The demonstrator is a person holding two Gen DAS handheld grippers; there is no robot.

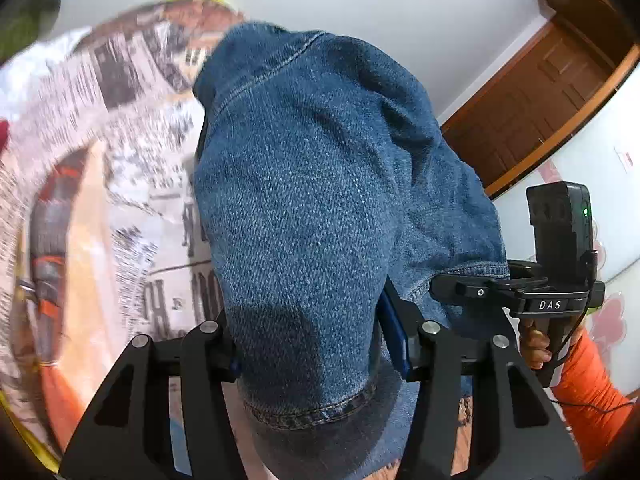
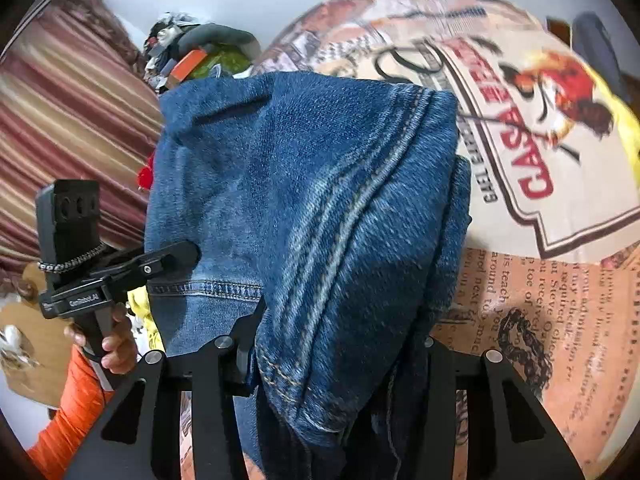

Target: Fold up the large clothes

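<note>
Above a newsprint-patterned tabletop (image 2: 560, 320), the left tool (image 1: 316, 340) and right tool (image 2: 332, 356) are each clamping a hem end of the denim garment (image 1: 320, 180), which is draping forward between them, held aloft with both equally near.

Blue denim garment (image 1: 312, 200) hangs bunched, hems and seams showing.

wrist views, close on jeans (image 1: 304, 208) (shared)
</note>
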